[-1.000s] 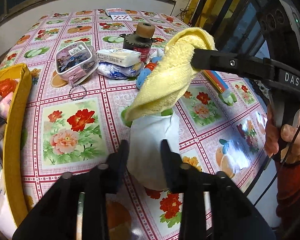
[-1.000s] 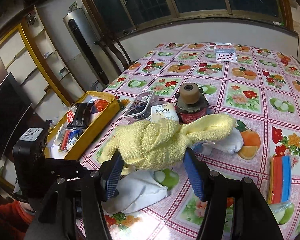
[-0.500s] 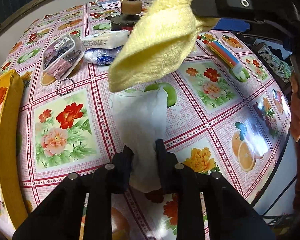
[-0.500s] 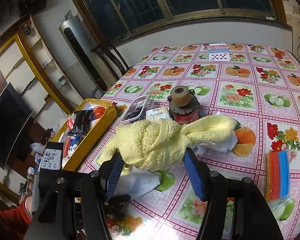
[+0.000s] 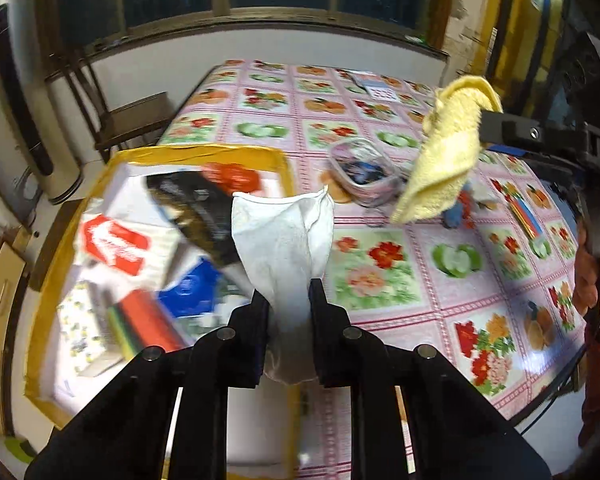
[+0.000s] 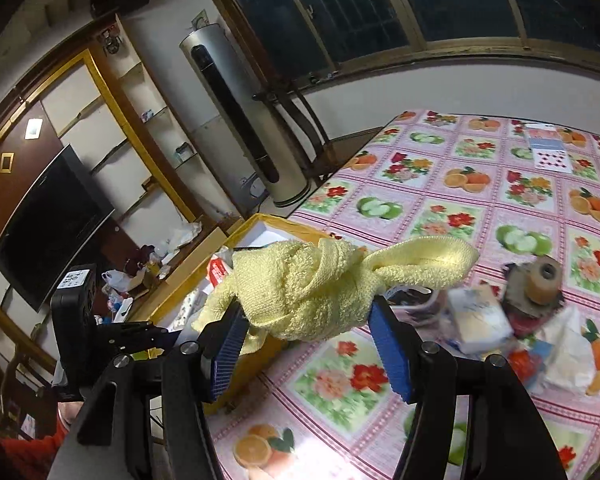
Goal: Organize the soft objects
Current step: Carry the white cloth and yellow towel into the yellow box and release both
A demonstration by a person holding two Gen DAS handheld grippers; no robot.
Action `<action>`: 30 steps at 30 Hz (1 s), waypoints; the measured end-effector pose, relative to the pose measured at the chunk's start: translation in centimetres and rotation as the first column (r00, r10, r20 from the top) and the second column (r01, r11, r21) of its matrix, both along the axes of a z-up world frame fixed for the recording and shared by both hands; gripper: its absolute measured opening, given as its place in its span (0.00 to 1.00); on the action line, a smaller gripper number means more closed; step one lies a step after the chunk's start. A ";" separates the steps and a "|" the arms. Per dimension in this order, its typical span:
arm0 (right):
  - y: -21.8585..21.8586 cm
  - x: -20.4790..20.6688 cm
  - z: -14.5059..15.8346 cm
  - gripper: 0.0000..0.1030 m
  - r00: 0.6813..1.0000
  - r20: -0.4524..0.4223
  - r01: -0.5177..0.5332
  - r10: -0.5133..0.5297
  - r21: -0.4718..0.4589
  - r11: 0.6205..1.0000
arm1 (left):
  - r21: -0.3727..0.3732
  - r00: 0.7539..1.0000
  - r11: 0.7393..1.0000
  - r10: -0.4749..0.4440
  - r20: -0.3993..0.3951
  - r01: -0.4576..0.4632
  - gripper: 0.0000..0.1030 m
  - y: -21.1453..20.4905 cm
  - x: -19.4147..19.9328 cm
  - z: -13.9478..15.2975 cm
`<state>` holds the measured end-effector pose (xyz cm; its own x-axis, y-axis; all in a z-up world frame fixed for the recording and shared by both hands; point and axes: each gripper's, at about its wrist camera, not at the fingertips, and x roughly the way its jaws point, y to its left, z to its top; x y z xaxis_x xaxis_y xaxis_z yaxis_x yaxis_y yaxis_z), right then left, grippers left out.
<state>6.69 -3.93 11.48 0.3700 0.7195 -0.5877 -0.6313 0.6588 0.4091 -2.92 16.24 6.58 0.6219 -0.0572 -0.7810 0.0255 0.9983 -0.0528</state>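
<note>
My left gripper (image 5: pixel 288 300) is shut on a white cloth (image 5: pixel 284 236), which hangs in the air over the right edge of a yellow box (image 5: pixel 204 151). My right gripper (image 6: pixel 306 320) is shut on a bunched yellow towel (image 6: pixel 312 284), held above the table between the box (image 6: pixel 256 224) and the clutter. The left wrist view shows that yellow towel (image 5: pixel 448 152) dangling from the right gripper's finger at the upper right. The box holds several packets and a black item.
On the floral tablecloth (image 5: pixel 380 264) lie a clear plastic case (image 5: pixel 360 168), a dark jar with a tan lid (image 6: pixel 536 284), a white packet (image 6: pixel 476 320), a white rag (image 6: pixel 568 348) and playing cards (image 6: pixel 548 152). A chair (image 5: pixel 132 120) stands beside the table's far left.
My left gripper has lifted the white cloth off the table and swung left to the yellow box. The right gripper has carried the yellow towel left too, toward the box.
</note>
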 end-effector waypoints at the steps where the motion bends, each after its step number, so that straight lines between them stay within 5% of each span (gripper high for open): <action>1: 1.7 0.4 -0.1 0.62 1.000 -0.006 -0.015 0.015 -0.001 1.000 | -0.002 0.999 0.999 0.040 0.002 -0.040 0.15 1.4 0.0 0.0; 9: 14.6 2.8 -3.6 0.61 0.990 -0.088 -0.110 0.106 -0.041 0.993 | 0.008 0.967 0.967 0.254 -0.005 -0.254 0.15 8.4 -0.6 -1.9; 14: 17.2 3.0 -5.6 0.61 0.985 -0.116 -0.131 0.124 -0.053 0.990 | -0.009 0.956 0.956 0.292 -0.018 -0.292 0.17 9.8 -1.2 -2.9; 17: 15.2 2.7 -5.2 0.67 0.988 -0.101 -0.123 0.117 -0.047 0.991 | -0.053 0.956 0.955 0.292 -0.024 -0.293 0.28 10.0 -1.3 -2.8; 22: 8.5 2.0 -3.7 0.85 0.995 -0.077 -0.068 0.066 -0.024 0.997 | -0.119 0.964 0.957 0.266 0.005 -0.264 0.69 8.8 -1.2 -1.4; 30: -5.3 0.8 -3.3 0.97 0.985 -0.083 0.150 -0.149 0.000 0.989 | -0.152 0.984 0.973 0.180 0.012 -0.176 0.74 4.0 0.0 -0.2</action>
<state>7.49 -9.28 8.20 0.4243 0.6634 -0.6164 -0.4898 0.7406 0.4599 -2.96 20.29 6.42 0.6520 -0.0588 -0.7559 -0.1484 0.9678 -0.2034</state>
